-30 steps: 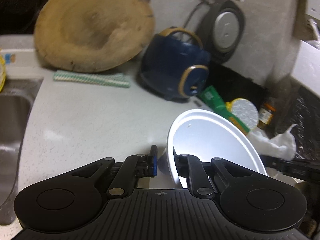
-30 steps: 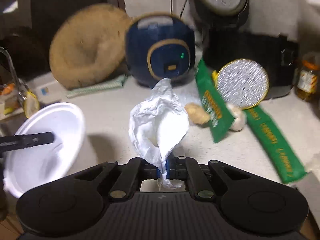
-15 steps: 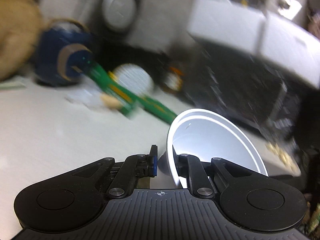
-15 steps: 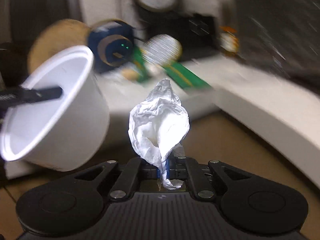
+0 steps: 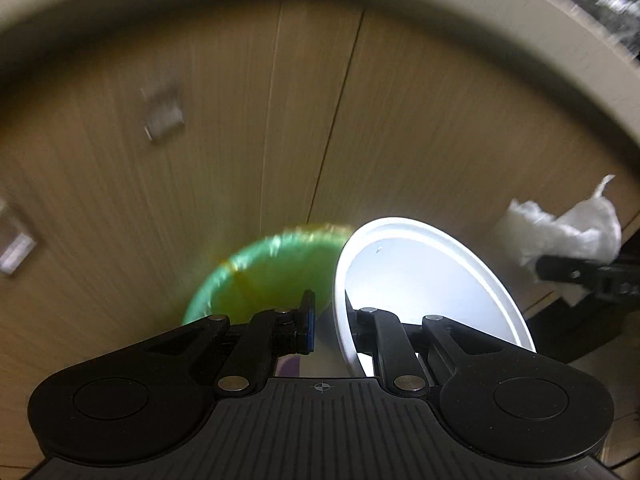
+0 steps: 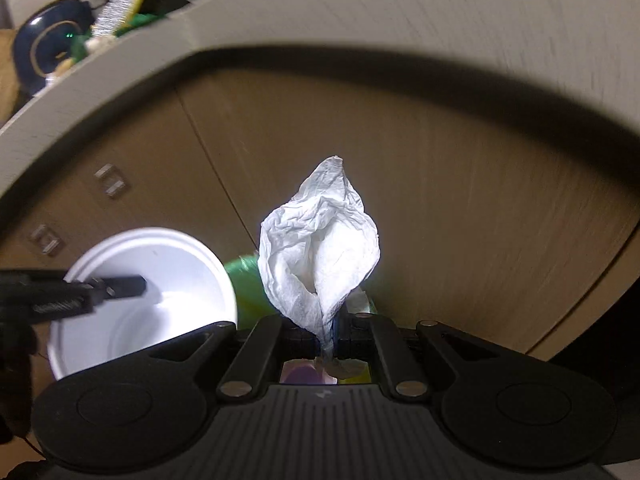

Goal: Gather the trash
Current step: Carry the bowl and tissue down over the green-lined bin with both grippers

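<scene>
- Your left gripper (image 5: 328, 320) is clamped on the rim of the white paper bowl (image 5: 420, 280), one finger inside the bowl and one outside; a second ago that bowl hung over the worktop, and now it sits low in front of the wooden cabinet doors (image 5: 240, 120)
- Just beyond your left fingers the green-lined bin (image 5: 260, 272) has come into view, its mouth partly hidden behind the bowl's rim, so I judge you have carried both loads off the counter and the drop is close
- The worktop edge (image 6: 280, 32) now arches above both cameras; keep low as you move forward so nothing clips its underside
- In the right wrist view the bowl and the crumpled tissue (image 6: 320, 248) are near each other with the bin showing between them; room between your two hands is tight, so release one at a time
- Your right gripper (image 6: 332, 328) is closed on the tissue's lower tail, the rest standing loose above the fingers
- To your right the cabinet front runs on bare, with dark open space past its edge
</scene>
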Available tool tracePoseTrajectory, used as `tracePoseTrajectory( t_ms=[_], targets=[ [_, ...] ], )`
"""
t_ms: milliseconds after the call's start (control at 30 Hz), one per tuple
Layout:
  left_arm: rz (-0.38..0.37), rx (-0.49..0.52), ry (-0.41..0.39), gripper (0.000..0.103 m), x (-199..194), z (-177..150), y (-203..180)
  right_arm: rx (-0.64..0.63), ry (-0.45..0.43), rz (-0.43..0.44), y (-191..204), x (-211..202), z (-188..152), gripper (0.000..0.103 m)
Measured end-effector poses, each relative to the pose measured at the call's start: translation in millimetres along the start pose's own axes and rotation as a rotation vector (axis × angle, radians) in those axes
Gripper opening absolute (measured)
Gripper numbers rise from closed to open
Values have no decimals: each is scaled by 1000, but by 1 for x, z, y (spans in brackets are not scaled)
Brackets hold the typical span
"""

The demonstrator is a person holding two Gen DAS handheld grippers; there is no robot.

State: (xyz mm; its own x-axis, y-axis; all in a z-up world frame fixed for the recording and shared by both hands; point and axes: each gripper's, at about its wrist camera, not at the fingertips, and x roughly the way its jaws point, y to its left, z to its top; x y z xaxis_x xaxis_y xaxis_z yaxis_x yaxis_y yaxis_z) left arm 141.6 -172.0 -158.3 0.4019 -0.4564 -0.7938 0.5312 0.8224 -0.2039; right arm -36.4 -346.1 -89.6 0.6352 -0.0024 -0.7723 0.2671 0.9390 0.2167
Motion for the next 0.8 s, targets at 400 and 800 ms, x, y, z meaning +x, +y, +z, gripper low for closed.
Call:
tracePoseTrajectory(
  t_ms=[400,800],
  targets=[
    [72,-114,136,14,78,-13,32,30,77,32,-5,63,-3,6],
    [84,-201,213,14,139,-43,39,-3,126,24,11,91,-16,6]
  ],
)
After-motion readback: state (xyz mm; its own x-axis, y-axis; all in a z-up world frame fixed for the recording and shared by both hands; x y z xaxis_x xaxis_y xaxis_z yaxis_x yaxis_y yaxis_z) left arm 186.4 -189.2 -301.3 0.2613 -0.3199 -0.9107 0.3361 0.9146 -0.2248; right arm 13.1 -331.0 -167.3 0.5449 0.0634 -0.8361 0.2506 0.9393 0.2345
